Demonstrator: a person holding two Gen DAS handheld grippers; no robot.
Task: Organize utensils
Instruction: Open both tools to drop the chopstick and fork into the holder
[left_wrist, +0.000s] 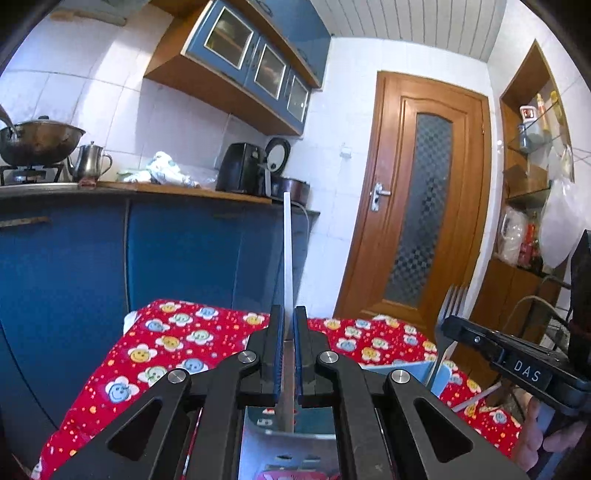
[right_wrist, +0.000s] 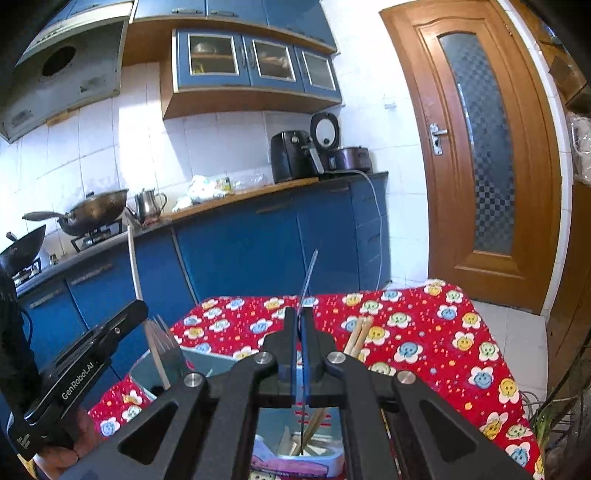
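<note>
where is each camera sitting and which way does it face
Left wrist: on the left gripper, facing blue cabinets and the wooden door; its jaws pinch a white chopstick-like stick; the right gripper with a metal fork shows at right.
Right wrist: on the right gripper, facing the same kitchen; its jaws pinch the fork edge-on; the left gripper shows at left.
Shared: red flower-print tablecloth, blue utensil holder.

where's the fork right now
The fork stands upright, tines up, clamped in the right gripper, at the right side of the left wrist view. It is above the blue utensil box on the red floral tablecloth.
</note>
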